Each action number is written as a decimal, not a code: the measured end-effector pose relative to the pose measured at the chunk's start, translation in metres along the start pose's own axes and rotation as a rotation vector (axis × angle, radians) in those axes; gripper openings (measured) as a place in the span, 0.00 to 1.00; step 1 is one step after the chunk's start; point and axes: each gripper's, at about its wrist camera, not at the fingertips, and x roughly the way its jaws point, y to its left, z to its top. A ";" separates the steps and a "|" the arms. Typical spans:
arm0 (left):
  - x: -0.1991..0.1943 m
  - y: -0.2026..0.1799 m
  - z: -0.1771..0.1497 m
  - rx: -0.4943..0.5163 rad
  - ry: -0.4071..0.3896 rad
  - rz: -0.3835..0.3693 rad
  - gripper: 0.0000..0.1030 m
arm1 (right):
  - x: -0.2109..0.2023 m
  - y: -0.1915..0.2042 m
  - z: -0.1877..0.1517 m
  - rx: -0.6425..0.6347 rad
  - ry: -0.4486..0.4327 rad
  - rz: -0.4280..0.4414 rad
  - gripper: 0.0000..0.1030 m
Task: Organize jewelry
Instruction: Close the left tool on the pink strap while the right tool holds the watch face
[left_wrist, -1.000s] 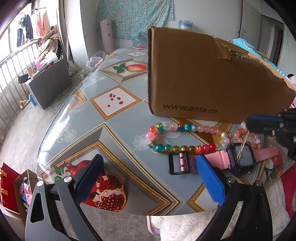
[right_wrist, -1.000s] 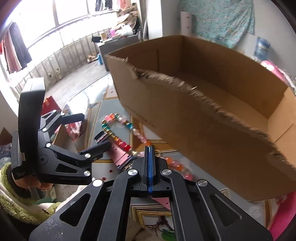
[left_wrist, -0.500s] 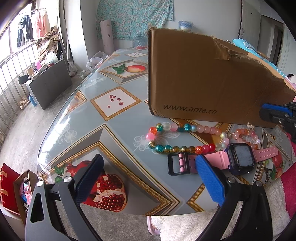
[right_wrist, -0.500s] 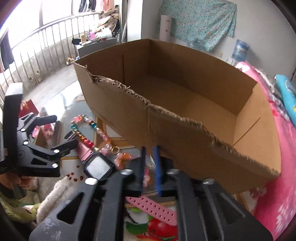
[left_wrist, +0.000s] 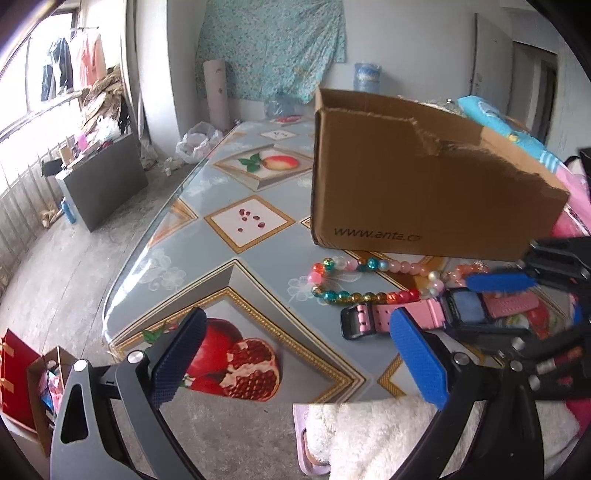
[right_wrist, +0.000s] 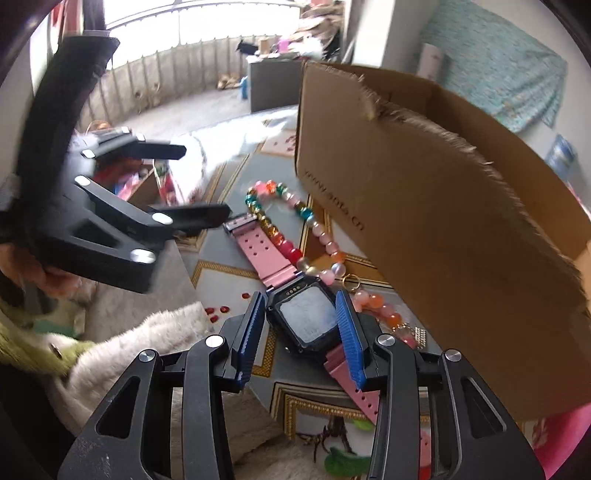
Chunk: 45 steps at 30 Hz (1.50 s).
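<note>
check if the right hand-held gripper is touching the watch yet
Cannot tell: in the right wrist view the right hand-held gripper has just been opening and straddles the watch; no clear gap.

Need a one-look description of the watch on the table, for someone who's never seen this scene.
Find the torn cardboard box on the fruit-patterned table. In front of its printed side lies a colourful bead necklace, and the watch lies right beside it, its face between the right gripper fingers, whose jaws have just been opening. Unlike the round beads, it has a black rectangular face and a flat pink strap with holes.
</note>
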 end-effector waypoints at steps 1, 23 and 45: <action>-0.004 -0.001 -0.001 0.016 -0.006 -0.010 0.89 | 0.001 0.001 0.002 -0.013 0.005 0.000 0.38; -0.012 -0.078 -0.043 0.597 -0.030 -0.039 0.63 | 0.006 -0.017 0.005 -0.028 0.090 0.227 0.42; 0.011 -0.060 -0.013 0.517 0.049 -0.201 0.13 | -0.025 -0.052 -0.011 0.160 0.050 0.385 0.42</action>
